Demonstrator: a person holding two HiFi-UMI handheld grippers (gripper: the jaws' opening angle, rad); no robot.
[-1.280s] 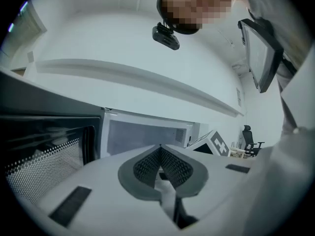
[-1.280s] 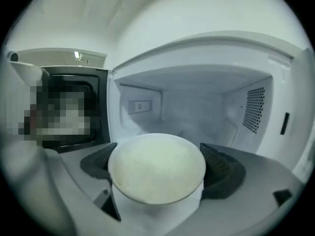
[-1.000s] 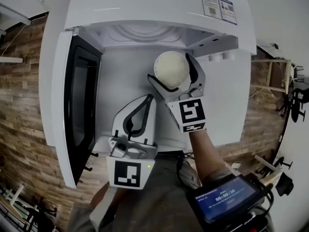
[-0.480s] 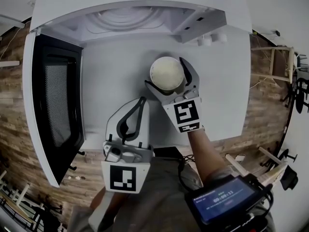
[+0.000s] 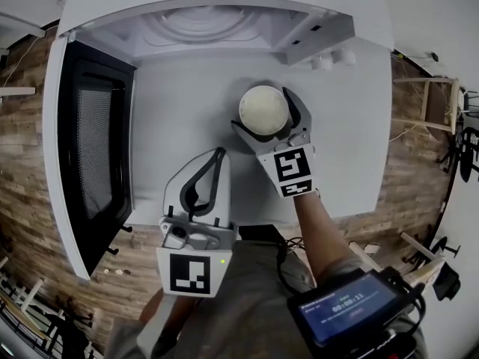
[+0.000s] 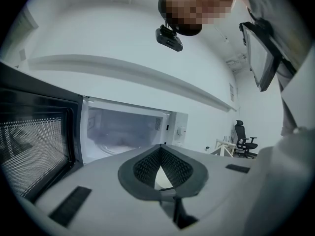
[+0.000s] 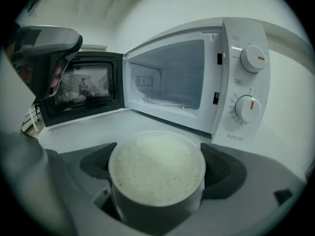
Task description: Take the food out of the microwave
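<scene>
White rice (image 7: 155, 163) fills a round bowl (image 7: 147, 211) to the brim. The right gripper (image 7: 158, 173) clamps the bowl by its sides, outside the microwave (image 7: 236, 77), over the counter (image 5: 187, 103) in front of it. The door (image 7: 81, 90) stands open, with a glass turntable (image 7: 170, 101) inside. The left gripper (image 6: 160, 149) hangs alongside, jaws closed on nothing.

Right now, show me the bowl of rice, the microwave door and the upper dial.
bowl of rice (image 7: 156, 167): right gripper view, middle of the rice.
microwave door (image 5: 93, 152): head view, its mesh window.
upper dial (image 7: 254, 59): right gripper view, centre of the knob.
</scene>
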